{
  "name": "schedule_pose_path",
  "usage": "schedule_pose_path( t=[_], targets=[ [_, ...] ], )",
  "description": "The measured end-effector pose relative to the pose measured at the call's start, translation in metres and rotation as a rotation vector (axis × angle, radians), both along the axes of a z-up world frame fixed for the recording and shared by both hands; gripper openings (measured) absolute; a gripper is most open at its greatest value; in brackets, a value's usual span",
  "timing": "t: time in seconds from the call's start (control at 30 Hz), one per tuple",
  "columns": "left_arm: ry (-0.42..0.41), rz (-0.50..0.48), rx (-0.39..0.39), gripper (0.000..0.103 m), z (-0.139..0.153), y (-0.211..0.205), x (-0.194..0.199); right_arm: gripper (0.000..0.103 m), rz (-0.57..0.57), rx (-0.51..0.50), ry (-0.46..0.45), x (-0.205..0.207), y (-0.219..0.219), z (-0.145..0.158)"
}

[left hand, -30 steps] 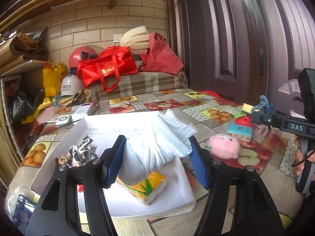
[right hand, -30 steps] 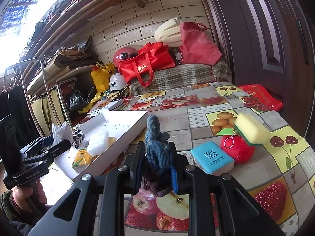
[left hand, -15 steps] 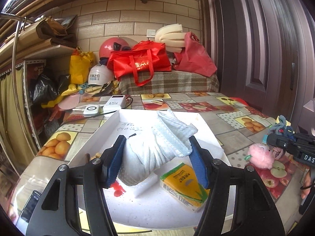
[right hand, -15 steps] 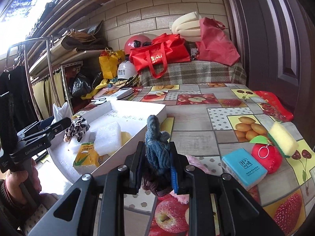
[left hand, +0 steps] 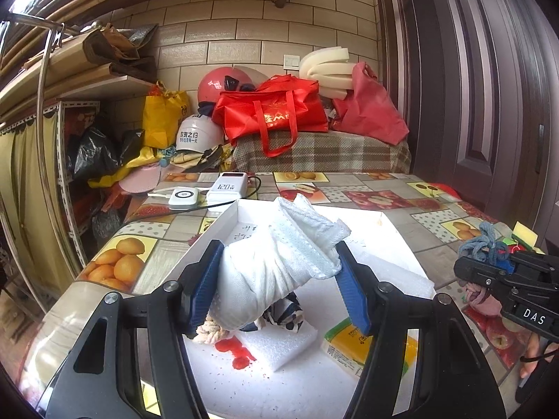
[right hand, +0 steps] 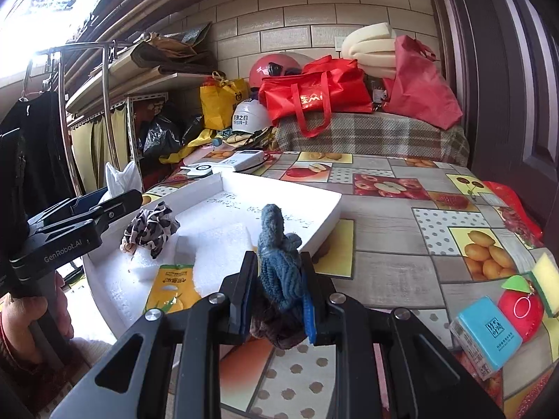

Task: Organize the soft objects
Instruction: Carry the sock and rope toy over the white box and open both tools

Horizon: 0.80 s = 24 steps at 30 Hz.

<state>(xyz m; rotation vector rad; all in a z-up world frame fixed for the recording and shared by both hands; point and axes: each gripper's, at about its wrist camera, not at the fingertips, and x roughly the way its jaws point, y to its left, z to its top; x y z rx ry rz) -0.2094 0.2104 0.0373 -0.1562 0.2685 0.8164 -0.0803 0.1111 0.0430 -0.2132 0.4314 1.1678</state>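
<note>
My left gripper (left hand: pixel 277 288) is shut on a rolled white cloth (left hand: pixel 276 265) and holds it above the white foam tray (left hand: pixel 391 234). In the tray lie a black-and-white patterned scrunchie (right hand: pixel 150 227), white foam blocks (right hand: pixel 223 244) and a yellow tissue pack (right hand: pixel 171 286). My right gripper (right hand: pixel 279 293) is shut on a blue knitted cloth (right hand: pixel 279 262) with a brown knit under it, near the tray's right edge. In the left wrist view the right gripper (left hand: pixel 489 269) shows at the right with the blue knit (left hand: pixel 480 244).
On the fruit-print tablecloth (right hand: pixel 384 244) at the right lie a blue tissue pack (right hand: pixel 487 335), a red apple toy (right hand: pixel 520 310) and a yellow-green sponge (right hand: pixel 548 276). Power banks (left hand: pixel 227 186) lie beyond the tray. Bags and helmets (left hand: pixel 276 111) crowd the back.
My left gripper has swung left with the white cloth, over the tray's near left part. My right gripper has moved left toward the tray with the blue knit.
</note>
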Motion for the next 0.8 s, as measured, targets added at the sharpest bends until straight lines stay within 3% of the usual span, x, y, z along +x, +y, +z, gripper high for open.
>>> schedule_pose_path(
  t=[0.2, 0.33, 0.43, 0.6, 0.8],
  targets=[
    [-0.049, 0.040, -0.038, 0.064, 0.001, 0.019, -0.007, 0.022, 0.010, 0.011, 0.027, 0.001, 0.023, 0.000],
    [-0.116, 0.058, -0.133, 0.064, -0.002, 0.039, -0.021, 0.022, 0.122, -0.015, -0.010, -0.016, 0.031, -0.001],
    [-0.132, 0.063, -0.171, 0.064, -0.003, 0.048, -0.023, 0.022, 0.212, -0.096, 0.006, -0.026, 0.038, -0.008],
    [-0.115, 0.051, -0.152, 0.064, -0.002, 0.044, -0.018, 0.022, 0.234, -0.199, 0.017, -0.026, 0.061, -0.018],
    [-0.084, 0.034, -0.103, 0.064, -0.001, 0.034, -0.013, 0.022, 0.142, -0.237, 0.036, 0.002, 0.093, -0.022]
  ],
)
